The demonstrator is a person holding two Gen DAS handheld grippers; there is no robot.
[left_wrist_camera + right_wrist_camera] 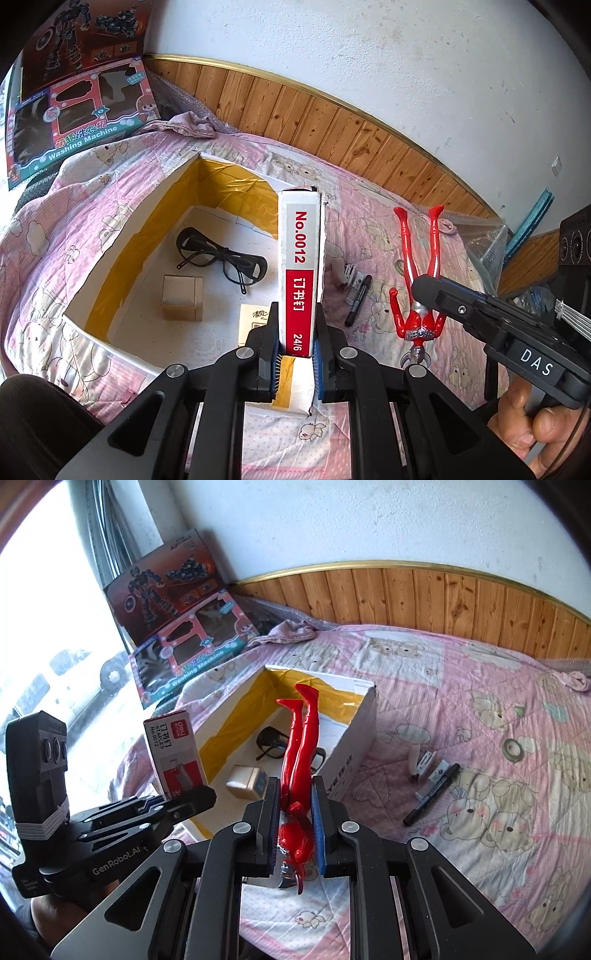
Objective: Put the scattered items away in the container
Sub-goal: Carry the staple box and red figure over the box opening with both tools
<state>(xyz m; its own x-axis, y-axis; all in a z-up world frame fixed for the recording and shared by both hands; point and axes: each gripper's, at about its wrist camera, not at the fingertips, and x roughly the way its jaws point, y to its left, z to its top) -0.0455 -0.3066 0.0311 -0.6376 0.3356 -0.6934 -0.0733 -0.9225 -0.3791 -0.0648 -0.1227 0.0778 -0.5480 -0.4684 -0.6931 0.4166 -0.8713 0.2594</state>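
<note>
My left gripper (297,325) is shut on a red-and-white staples box (301,266), held upright over the near edge of the open white cardboard box (92,266). Black glasses (218,258) and a small tan carton (183,297) lie inside the cardboard box. My right gripper (294,794) is shut on a red toy figure (301,746), head toward the camera, legs pointing out over the cardboard box (351,738). The left wrist view shows the figure (417,266) hanging to the right of the box. A black marker (432,794) lies on the pink quilt.
Small white items (424,762) lie by the marker, and a tape roll (514,748) sits farther right on the quilt (480,701). Toy boxes (177,627) lean against the wall at the back left. Wooden panelling (443,602) runs behind the bed.
</note>
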